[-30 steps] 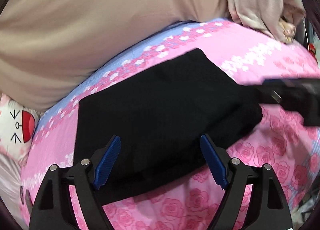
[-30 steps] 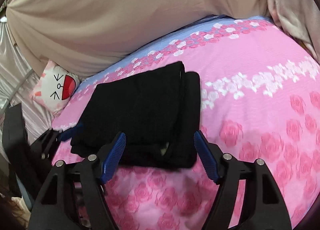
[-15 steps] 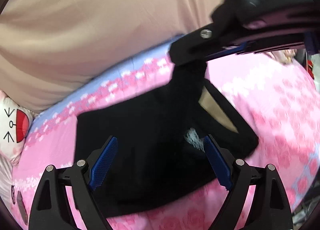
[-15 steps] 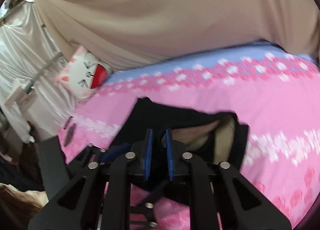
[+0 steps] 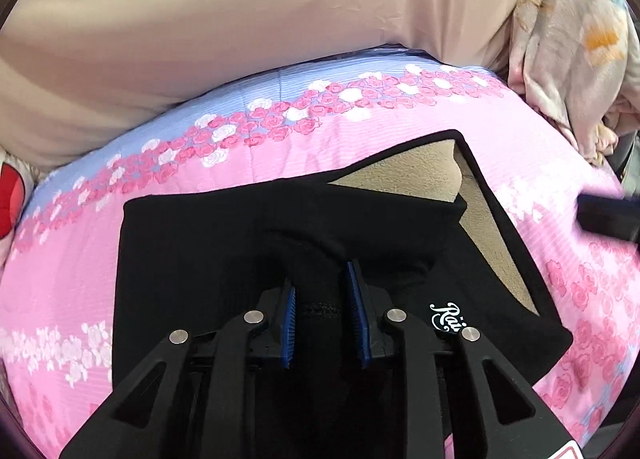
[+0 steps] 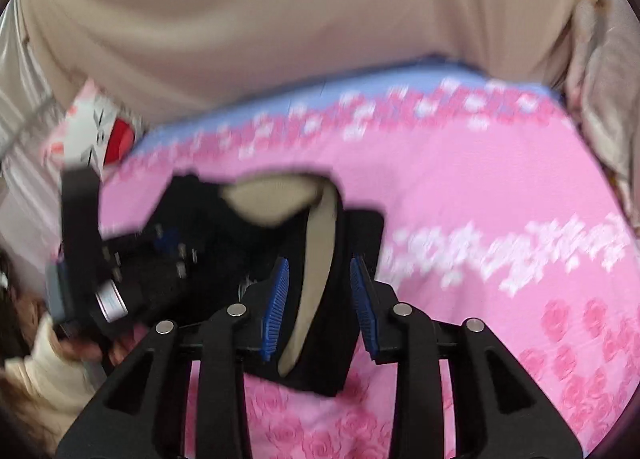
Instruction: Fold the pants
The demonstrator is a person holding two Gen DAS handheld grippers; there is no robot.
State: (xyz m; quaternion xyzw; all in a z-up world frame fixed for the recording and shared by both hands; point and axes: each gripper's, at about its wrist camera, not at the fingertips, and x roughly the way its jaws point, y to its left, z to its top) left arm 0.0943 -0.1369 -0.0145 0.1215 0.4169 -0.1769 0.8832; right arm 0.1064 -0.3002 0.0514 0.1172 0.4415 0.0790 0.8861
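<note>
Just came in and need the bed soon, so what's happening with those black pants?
A person is folding black fleece-lined pants on the pink rose-print bedsheet. The left tool has just closed on a bunched fold of them. The right tool has just been opening, with a turned-back edge showing beige lining between its pads. The fold isn't finished.

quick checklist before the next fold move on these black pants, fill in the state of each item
1. Left gripper has cloth: ok. Its jaws have just been closing and black pants fabric bunches between the pads.
2. Right gripper has cloth: cannot tell. Its jaws have just been opening; an edge lies between them, pad contact unclear.
3. Fold lies flat: not ok, tan lining shows where a flap is turned back.
4. Pants fully on the pink bedspread: ok.
5. Grippers apart from each other: ok.
6. Right view sharp enough to judge: not ok, blurred.
</note>
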